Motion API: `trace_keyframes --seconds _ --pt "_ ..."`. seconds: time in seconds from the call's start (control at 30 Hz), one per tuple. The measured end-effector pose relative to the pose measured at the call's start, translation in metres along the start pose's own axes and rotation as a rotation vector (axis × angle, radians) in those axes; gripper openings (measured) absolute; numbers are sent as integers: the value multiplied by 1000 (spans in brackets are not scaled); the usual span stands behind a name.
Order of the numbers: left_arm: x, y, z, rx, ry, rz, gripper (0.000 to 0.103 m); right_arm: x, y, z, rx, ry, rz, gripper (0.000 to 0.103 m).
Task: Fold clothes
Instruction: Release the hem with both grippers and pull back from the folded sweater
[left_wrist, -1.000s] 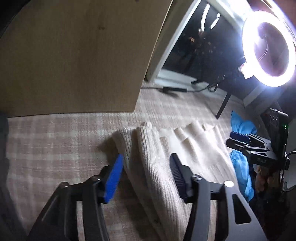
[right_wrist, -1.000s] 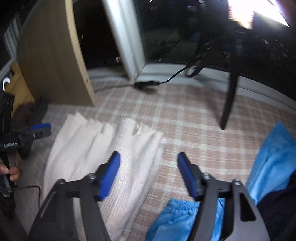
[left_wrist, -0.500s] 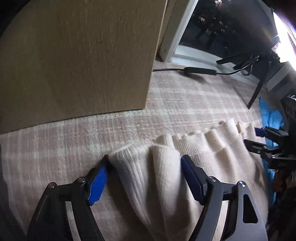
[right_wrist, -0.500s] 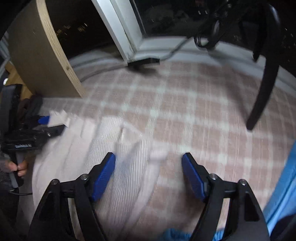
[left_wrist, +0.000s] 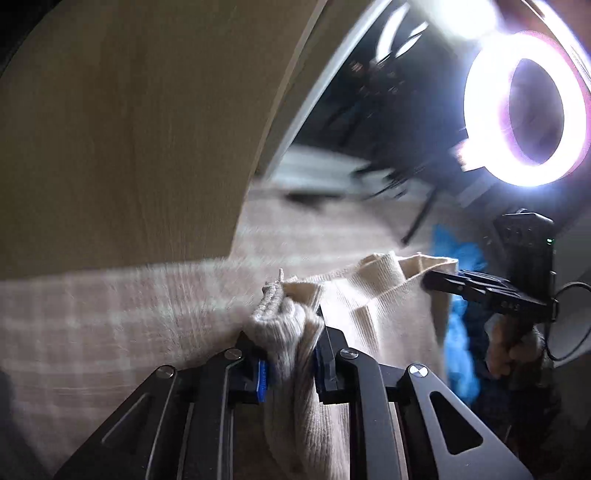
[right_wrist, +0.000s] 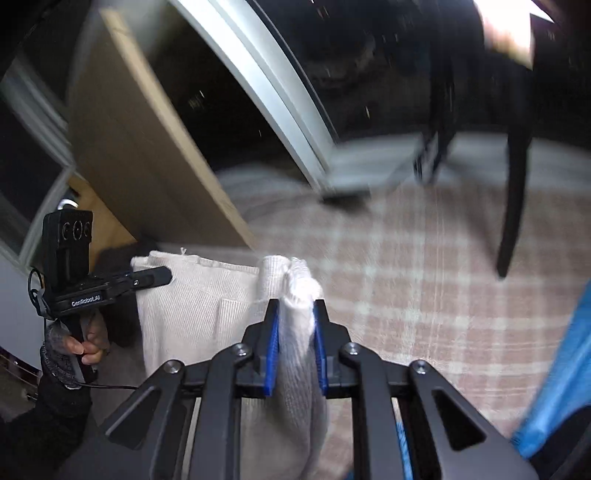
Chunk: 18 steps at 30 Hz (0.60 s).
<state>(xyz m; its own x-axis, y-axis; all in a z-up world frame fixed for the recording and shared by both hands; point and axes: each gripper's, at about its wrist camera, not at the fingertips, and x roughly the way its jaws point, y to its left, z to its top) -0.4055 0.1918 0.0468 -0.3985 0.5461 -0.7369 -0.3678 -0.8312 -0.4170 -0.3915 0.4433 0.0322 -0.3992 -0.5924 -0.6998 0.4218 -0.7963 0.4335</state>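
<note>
Checked pink cloth (right_wrist: 424, 295) underneath; left gripper (left_wrist: 290, 363), right gripper (right_wrist: 295, 343) clamp cream knit (right_wrist: 195, 306).

Garment (left_wrist: 384, 314): cream ribbed knit, matt, soft. Gripper (right_wrist: 295, 343) frames were matt black plastic with blue ribbed pads (right_wrist: 272, 354). Checked woven cloth (right_wrist: 424, 295) underneath; wood-grain panel (left_wrist: 129, 129), smooth, matt.
</note>
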Motion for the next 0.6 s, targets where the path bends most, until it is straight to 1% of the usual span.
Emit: trace_keyframes --seconds 0.07,0.1,0.2,0.27,0.3,0.33,0.37,0.4,0.43,0.47,0.53,0.57,0.6 --pt "-41 -21 5 47 -67 -16 17 -47 29 2 -60 -90 -2 15" --pt "-66 -35 4 85 -109 -20 17 -66 42 -2 -89 -121 -13 15" --pt "-133 -76 -16 193 -209 -16 17 -121 79 -18 -173 -210 -44 15" --pt "-153 -92 -40 250 -228 0 17 -137 92 -47 -204 -213 -84 14" --pt "-156 -99 -60 284 -221 7 18 -138 95 -65 -212 -199 -111 13" --pt "-156 -102 -81 311 -198 15 18 -136 95 -88 -213 -171 -134 10" --pt "-152 -100 -108 321 -158 20 20 -134 95 -110 -214 -144 -157 10" --pt "-142 -96 -137 314 -98 8 23 -128 93 -135 -205 -100 -179 11" --pt "-129 -90 -165 295 -22 -5 28 -118 86 -164 -177 -29 -198 18" --pt "-116 -84 -194 276 54 -18 27 -109 80 -191 -144 43 -209 21" --pt "-93 -68 -256 220 227 -29 27 -97 67 -236 -63 188 -207 23" --pt "-91 -62 -271 201 268 -17 27 -96 62 -253 -26 229 -197 23" --pt "-94 -57 -281 179 288 -1 27 -103 60 -260 4 216 -174 22"
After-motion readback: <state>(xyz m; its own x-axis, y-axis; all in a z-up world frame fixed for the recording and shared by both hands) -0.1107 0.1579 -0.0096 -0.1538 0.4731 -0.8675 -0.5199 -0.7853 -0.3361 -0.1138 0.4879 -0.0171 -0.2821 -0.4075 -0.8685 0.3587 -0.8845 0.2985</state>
